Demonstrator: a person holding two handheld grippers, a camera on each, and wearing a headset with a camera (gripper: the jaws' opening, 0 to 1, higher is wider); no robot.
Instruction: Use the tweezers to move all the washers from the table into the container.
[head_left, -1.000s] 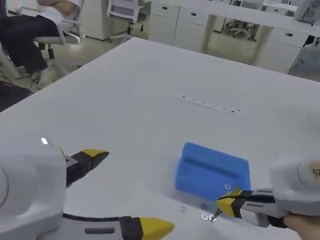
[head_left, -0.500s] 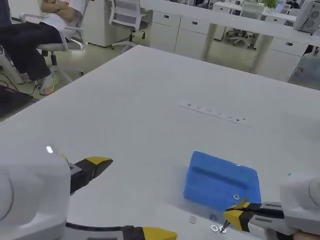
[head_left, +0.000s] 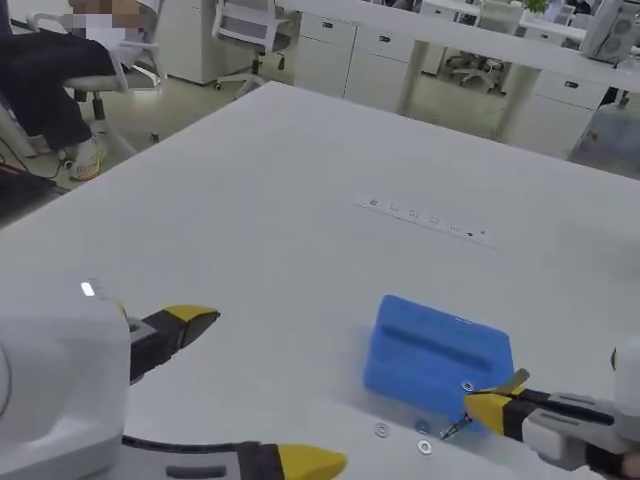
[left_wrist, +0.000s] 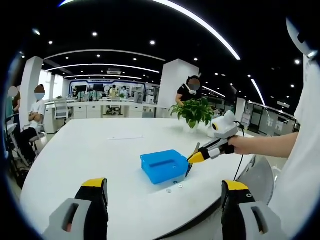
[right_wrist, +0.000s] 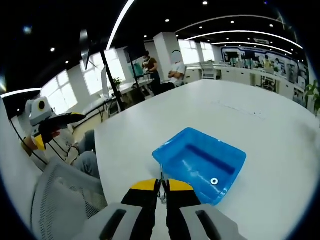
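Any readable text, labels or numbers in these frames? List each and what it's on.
No text here can be read.
On the table, a row of small dark marks: too small to read.
On the blue container: no label visible.

tweezers (head_left: 455, 425): tips too small to tell what they grip
right hand-held gripper (head_left: 492, 402): body cut off at right edge
left hand-held gripper (head_left: 278, 390): near jaw cut off below
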